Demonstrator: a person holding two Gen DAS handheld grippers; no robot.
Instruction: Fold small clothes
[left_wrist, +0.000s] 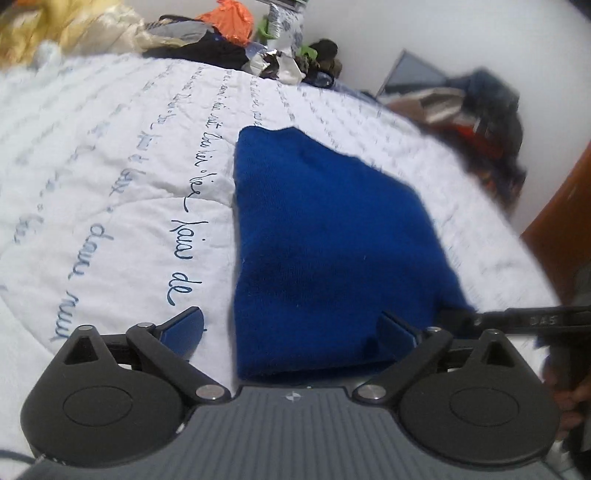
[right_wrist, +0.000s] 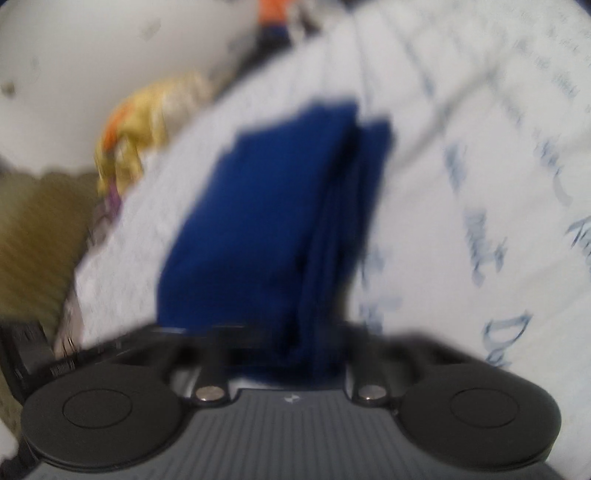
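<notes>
A folded royal-blue knit garment (left_wrist: 325, 236) lies on a white quilt with blue script. My left gripper (left_wrist: 291, 328) is open, its blue-padded fingers spread at the garment's near edge, one on the quilt, one over the cloth. The right gripper's black finger (left_wrist: 532, 319) reaches in from the right at the garment's near right corner. In the blurred right wrist view the garment (right_wrist: 266, 229) shows stacked layers. My right gripper (right_wrist: 280, 354) looks shut on its near end, though blur hides the fingertips.
The white quilt (left_wrist: 110, 192) covers the bed. A pile of clothes and clutter (left_wrist: 229, 40) lies at the far edge, more dark clothes and a box (left_wrist: 465, 107) at the far right. An orange-brown surface (left_wrist: 565, 221) stands right. Yellow fabric (right_wrist: 144, 125) lies beyond the bed.
</notes>
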